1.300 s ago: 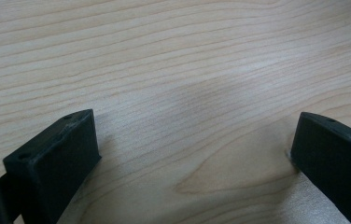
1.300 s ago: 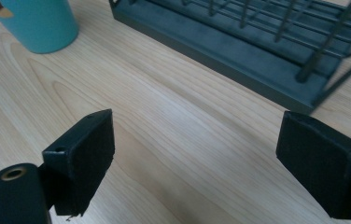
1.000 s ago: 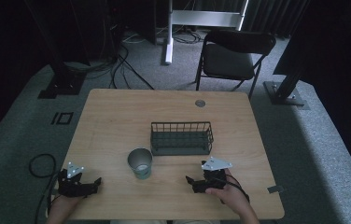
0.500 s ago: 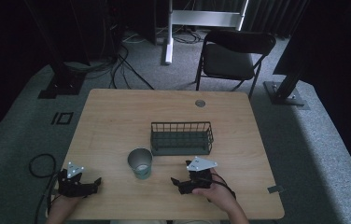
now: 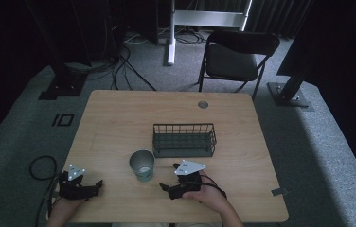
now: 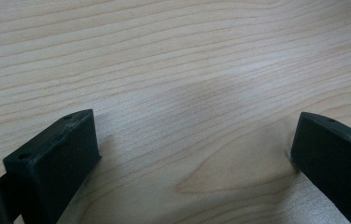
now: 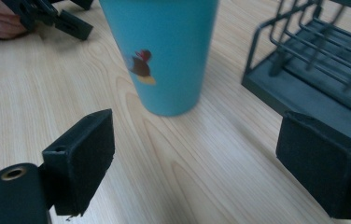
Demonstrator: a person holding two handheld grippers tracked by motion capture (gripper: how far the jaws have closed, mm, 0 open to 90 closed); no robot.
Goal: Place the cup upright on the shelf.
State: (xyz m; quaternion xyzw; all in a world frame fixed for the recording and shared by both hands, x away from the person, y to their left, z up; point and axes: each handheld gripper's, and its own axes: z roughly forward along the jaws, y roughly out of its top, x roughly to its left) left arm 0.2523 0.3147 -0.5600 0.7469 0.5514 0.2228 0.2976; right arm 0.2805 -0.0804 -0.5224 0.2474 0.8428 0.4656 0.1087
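Centrally, near the front of the wooden table (image 5: 119, 118), a teal cup (image 5: 142, 165) is seen standing upright, its open mouth facing up. In the right gripper view the cup (image 7: 162, 51) is shown close ahead, a small dark bird figure printed on its side, and its base resting on the wood. Just beside it, toward the far side of the table, a dark wire basket (image 5: 184, 140) is placed; the two are near each other, and whether they touch cannot be told from above. In the right gripper view the basket (image 7: 313, 60) is seen at the right of the cup, with a narrow strip of table between them.

The right gripper (image 5: 172, 185) is held low over the table just to the right of the cup, pointed toward it; its jaws are spread wide, with nothing between them, and the cup is not yet touched. The left gripper (image 5: 95, 185) is held at the front left corner, well apart from the cup, its jaws likewise spread wide over bare wood.

Beyond the table a black folding chair (image 5: 237, 56) is seen on the grey carpet.
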